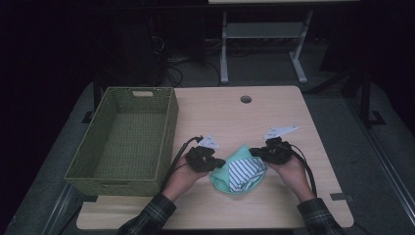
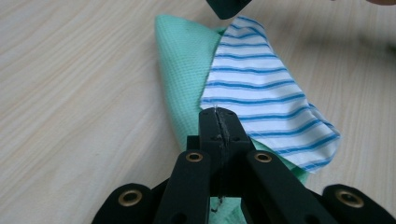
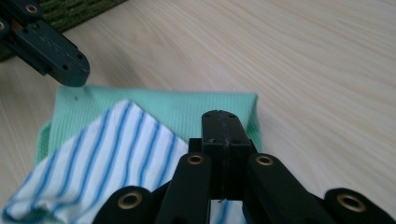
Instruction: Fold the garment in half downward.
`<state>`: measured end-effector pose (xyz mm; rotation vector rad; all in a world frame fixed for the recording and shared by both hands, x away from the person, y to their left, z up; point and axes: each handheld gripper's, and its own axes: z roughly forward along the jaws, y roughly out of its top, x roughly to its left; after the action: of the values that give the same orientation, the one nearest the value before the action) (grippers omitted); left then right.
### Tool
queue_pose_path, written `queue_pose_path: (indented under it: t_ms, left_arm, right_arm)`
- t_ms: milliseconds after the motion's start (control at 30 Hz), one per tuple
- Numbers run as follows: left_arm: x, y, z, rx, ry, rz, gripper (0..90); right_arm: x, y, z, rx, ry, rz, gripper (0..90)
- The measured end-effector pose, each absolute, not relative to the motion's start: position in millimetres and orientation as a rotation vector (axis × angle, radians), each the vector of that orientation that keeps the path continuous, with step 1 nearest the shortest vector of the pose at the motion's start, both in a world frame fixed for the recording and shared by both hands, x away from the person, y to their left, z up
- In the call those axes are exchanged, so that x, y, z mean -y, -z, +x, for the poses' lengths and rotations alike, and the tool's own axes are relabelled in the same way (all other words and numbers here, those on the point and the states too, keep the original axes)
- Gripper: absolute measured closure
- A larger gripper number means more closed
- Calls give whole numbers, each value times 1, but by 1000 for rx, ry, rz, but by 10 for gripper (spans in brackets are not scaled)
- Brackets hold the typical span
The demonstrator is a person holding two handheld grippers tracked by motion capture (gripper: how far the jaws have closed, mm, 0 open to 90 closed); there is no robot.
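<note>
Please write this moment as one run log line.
left tool: shut on green waffle cloth | right tool: shut on it | woven green basket: empty

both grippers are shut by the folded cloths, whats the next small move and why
Probably carry the bundle left toward the green basket. The left gripper and right gripper sit shut at opposite sides of the green cloth with the striped cloth folded on top. The fold looks finished and the basket stands empty beside it. Whether the jaws actually pinch fabric is hard to tell.
</note>
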<state>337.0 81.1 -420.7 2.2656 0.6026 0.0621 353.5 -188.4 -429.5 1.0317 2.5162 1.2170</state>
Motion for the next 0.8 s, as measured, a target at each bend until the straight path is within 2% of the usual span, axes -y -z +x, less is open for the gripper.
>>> queue_pose_path:
  t_ms: [467, 800]
  left_arm:
    - [-78, 436, 341, -594, -69, 2355, 891]
    - [-72, 448, 340, -583, -64, 2418, 888]
  right_arm:
    - [152, 446, 372, -2580, -1224, 976, 900]
    - [148, 464, 376, -2617, -1146, 994, 900]
